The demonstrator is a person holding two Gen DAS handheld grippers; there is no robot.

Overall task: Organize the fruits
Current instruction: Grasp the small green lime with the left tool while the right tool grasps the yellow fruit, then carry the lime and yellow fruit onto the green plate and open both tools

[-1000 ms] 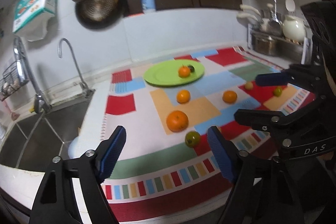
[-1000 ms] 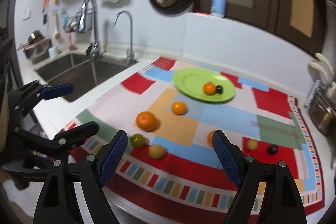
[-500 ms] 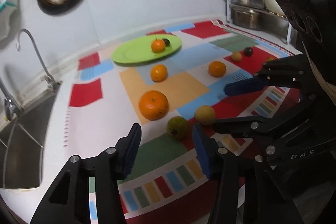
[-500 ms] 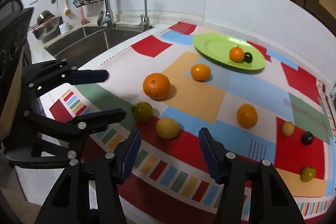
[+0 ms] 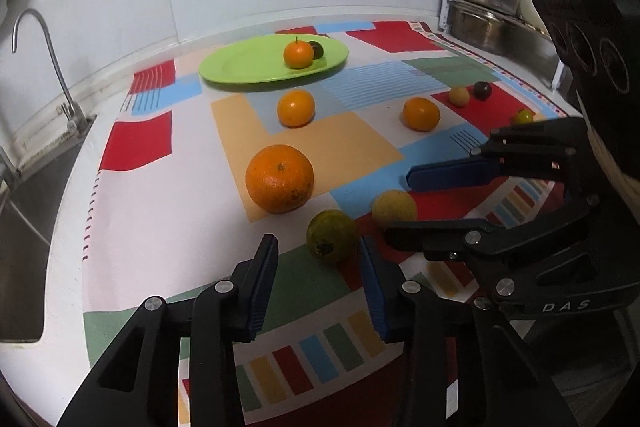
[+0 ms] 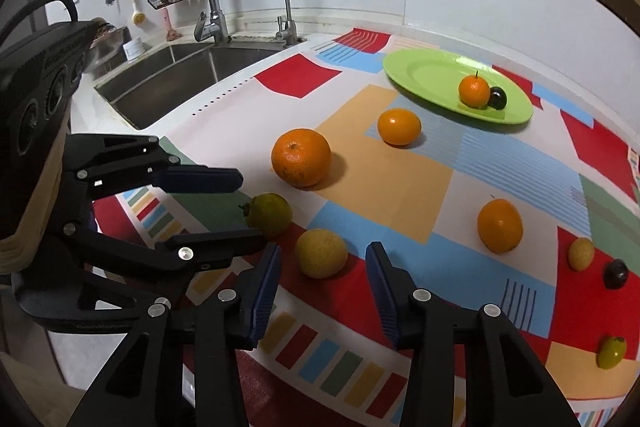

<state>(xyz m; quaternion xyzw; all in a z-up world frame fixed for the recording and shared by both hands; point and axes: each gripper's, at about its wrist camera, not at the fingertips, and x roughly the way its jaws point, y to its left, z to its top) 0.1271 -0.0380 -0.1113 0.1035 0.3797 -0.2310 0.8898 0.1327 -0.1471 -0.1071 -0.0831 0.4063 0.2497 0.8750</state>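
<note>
- Both grippers have dropped low and pushed in toward the near fruits since a second ago, and their jaws have narrowed a little.
- We see our left gripper (image 5: 318,279) with jaws apart, empty, the green fruit (image 5: 332,235) dead ahead, just past the tips.
- Our right gripper (image 6: 322,281) is likewise spread and empty, lined up on the yellow fruit (image 6: 321,253).
- Each fruit sits on the patterned surface (image 5: 160,227), well short of the green plate (image 5: 248,67), where an orange and a dark fruit already lie.
</note>
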